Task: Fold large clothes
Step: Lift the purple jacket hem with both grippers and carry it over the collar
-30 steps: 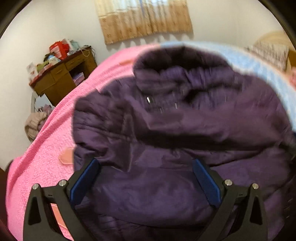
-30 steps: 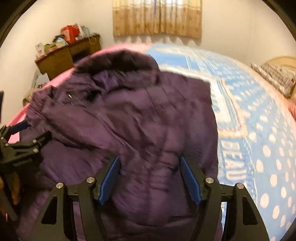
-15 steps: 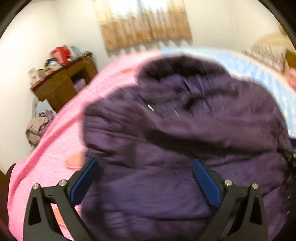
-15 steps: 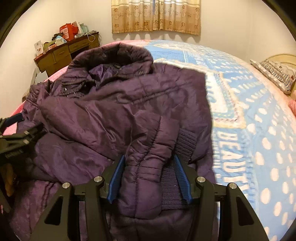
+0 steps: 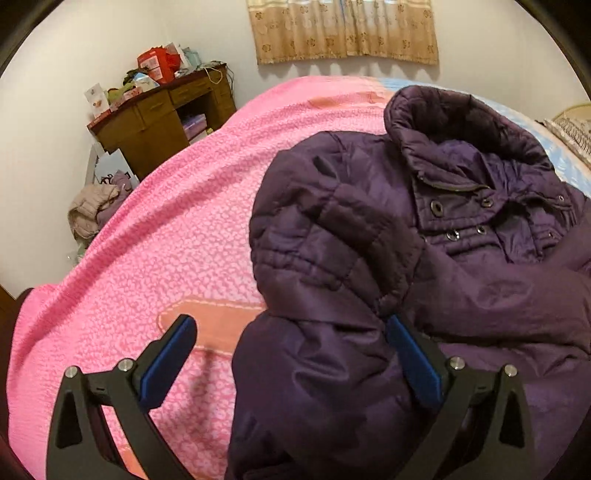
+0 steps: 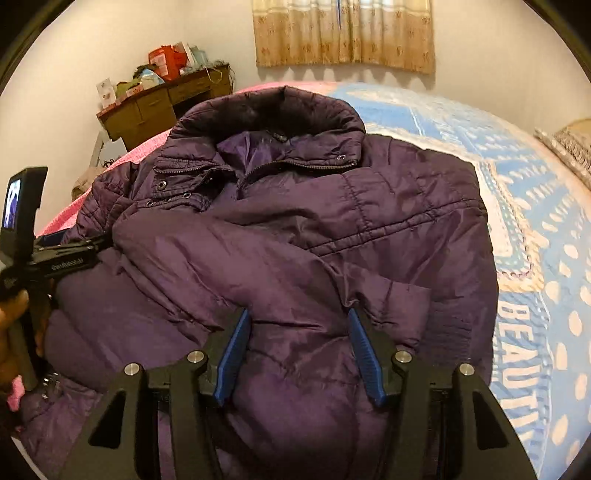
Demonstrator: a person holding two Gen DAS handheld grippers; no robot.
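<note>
— What has changed since a moment ago?

— My left gripper [image 5: 288, 363] has slid sideways toward the jacket's edge, so the pink bedspread [image 5: 177, 240] now fills half its view. My right gripper [image 6: 299, 350] has narrowed its jaws a little.

— Where is the jacket?

— The purple padded jacket [image 6: 295, 229] lies front up across the bed, hood [image 6: 273, 110] toward the curtain [image 6: 343, 33], partly on the pink bedspread and partly on the blue dotted cover [image 6: 535, 258].

— Are you holding it?

— On the right, padded fabric bulges up between my blue pads [image 6: 234, 356], which stand about half apart; whether they pinch it I cannot tell. On the left, my fingers are wide apart, one over bare bedspread, the other against the folded-in sleeve [image 5: 332, 243] (nothing clamped).

— Why there?

— I judge both sleeves are already laid inward, so I straddle the lower body at each side to lift the hem toward the hood.
</note>
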